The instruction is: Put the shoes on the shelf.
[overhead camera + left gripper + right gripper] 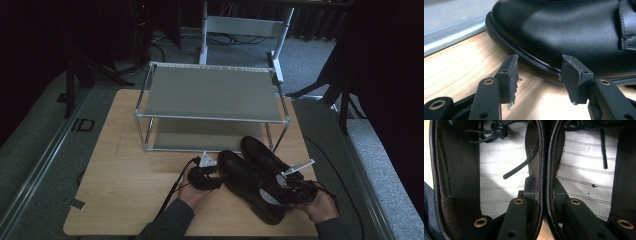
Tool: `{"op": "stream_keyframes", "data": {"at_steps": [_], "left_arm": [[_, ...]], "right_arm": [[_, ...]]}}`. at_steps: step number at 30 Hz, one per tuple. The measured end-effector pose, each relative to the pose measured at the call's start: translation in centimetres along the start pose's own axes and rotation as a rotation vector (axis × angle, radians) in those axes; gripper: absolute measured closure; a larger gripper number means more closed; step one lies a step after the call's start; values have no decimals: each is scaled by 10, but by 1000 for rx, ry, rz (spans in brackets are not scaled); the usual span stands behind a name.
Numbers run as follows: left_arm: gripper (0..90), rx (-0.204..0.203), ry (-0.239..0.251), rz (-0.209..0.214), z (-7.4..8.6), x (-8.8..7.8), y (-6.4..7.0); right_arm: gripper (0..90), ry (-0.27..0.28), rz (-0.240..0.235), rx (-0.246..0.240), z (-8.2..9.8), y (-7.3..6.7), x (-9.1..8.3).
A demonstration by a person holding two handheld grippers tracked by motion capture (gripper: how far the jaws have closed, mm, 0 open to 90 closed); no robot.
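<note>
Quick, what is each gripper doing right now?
Left gripper: open, holding nothing, by the shoe toe.
Right gripper: shut on the shoes' inner walls, pinched together.

The left tool gapes beside a black shoe on the table.

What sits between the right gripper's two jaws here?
In the right gripper view, the right gripper pinches the two touching inner walls of the pair of black shoes, one jaw inside each shoe.

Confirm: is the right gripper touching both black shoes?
Touching. The right gripper view shows the right gripper shut on the adjoining inner walls of both shoes, one pad inside each.
</note>
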State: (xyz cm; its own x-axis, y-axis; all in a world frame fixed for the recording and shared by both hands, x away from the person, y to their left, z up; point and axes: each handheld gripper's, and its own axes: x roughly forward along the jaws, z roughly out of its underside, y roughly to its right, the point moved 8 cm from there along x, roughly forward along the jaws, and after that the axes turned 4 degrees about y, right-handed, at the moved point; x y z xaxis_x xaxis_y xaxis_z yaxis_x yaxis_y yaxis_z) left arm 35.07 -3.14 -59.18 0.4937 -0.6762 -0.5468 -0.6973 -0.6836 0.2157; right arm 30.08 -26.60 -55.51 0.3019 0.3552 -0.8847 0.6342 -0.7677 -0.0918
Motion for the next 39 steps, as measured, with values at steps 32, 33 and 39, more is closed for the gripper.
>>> {"op": "stream_keyframes", "data": {"at_steps": [32, 33, 39], "left_arm": [[481, -31, 17, -31, 20, -49, -16], [481, -31, 18, -32, 19, -50, -16], [481, -36, 28, -40, 17, -53, -18]], "right_arm": [[806, 128, -14, 43, -35, -11, 2], [806, 129, -16, 39, -38, -12, 3], [807, 149, -27, 35, -50, -18, 7]]}}
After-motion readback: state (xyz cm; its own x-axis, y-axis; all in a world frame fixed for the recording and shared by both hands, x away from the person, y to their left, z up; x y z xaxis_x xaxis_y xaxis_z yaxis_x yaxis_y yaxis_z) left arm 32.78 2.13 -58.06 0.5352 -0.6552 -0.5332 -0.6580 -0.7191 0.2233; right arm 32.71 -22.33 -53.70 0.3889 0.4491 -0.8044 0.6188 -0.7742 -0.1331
